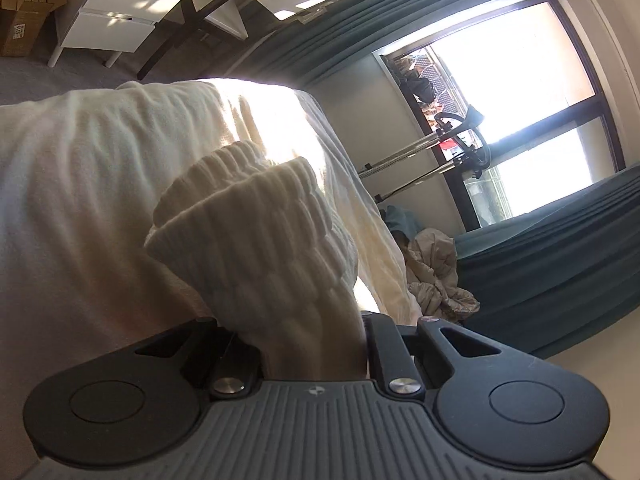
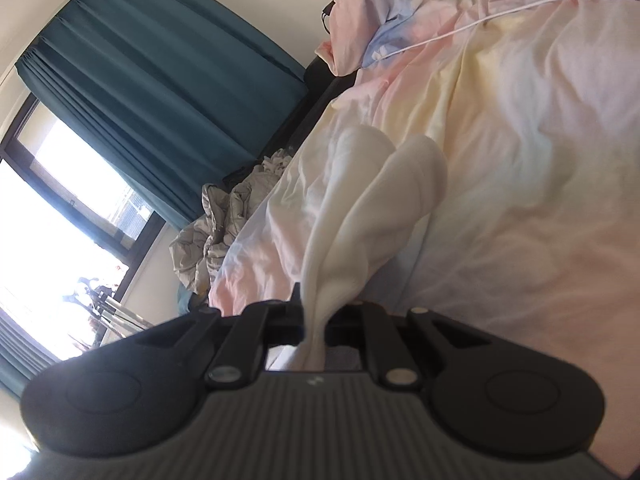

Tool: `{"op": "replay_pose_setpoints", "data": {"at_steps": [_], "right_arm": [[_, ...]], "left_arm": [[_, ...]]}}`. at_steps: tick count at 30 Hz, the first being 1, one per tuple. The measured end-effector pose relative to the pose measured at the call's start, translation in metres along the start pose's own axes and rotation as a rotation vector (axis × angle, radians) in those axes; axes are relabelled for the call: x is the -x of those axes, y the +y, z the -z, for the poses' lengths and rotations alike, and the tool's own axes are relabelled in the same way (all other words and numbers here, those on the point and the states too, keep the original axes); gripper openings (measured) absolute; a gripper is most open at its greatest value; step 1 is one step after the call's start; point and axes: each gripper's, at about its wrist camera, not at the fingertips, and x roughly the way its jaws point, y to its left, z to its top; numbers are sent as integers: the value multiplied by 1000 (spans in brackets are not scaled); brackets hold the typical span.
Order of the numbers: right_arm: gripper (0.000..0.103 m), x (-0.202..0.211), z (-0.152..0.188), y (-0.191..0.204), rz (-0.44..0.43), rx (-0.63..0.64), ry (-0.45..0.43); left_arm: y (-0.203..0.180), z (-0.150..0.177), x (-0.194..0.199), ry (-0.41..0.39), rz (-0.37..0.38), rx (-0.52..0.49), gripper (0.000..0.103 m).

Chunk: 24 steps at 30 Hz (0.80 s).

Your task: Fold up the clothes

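The left hand-held gripper (image 1: 312, 340) was clamped on a cream sweater's (image 1: 100, 184) ribbed cuff (image 1: 256, 216); the right hand-held gripper (image 2: 314, 320) pinched the sweater's fabric above the bed (image 2: 520, 160).

The right gripper (image 2: 314, 320) pinches a bunched fold of a cream garment (image 2: 384, 200) above a bed (image 2: 520, 160) with pastel sheets. A white cable (image 2: 460, 28) trails across the bedding. Teal curtains (image 2: 160, 92) flank a bright window (image 2: 52, 232), with crumpled grey fabric (image 2: 212, 224) heaped beside the bed.
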Motion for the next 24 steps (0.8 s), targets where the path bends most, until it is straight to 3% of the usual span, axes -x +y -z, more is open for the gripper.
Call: {"op": "replay_pose_setpoints", "data": {"at_steps": [3, 5, 7, 9, 14, 18, 24], "right_arm": [[9, 11, 8, -31, 6, -72, 60], [9, 13, 15, -51, 9, -133, 94], [10, 11, 21, -61, -5, -160, 103], [10, 10, 23, -63, -17, -159, 105], [15, 7, 25, -65, -20, -127, 115], [24, 4, 26, -70, -12, -116, 117], [34, -8, 26, -78, -24, -129, 94]], "left_arm": [[3, 1, -4, 16, -32, -37, 18], [-1, 8, -2, -17, -58, -64, 20], [-14, 19, 1, -42, -133, -158, 34], [-27, 28, 3, -44, -197, -230, 64], [-54, 59, 33, -107, -259, -297, 86], [-86, 98, 60, -192, -292, -445, 90], [-128, 167, 51, -145, -207, -729, 92]]}}
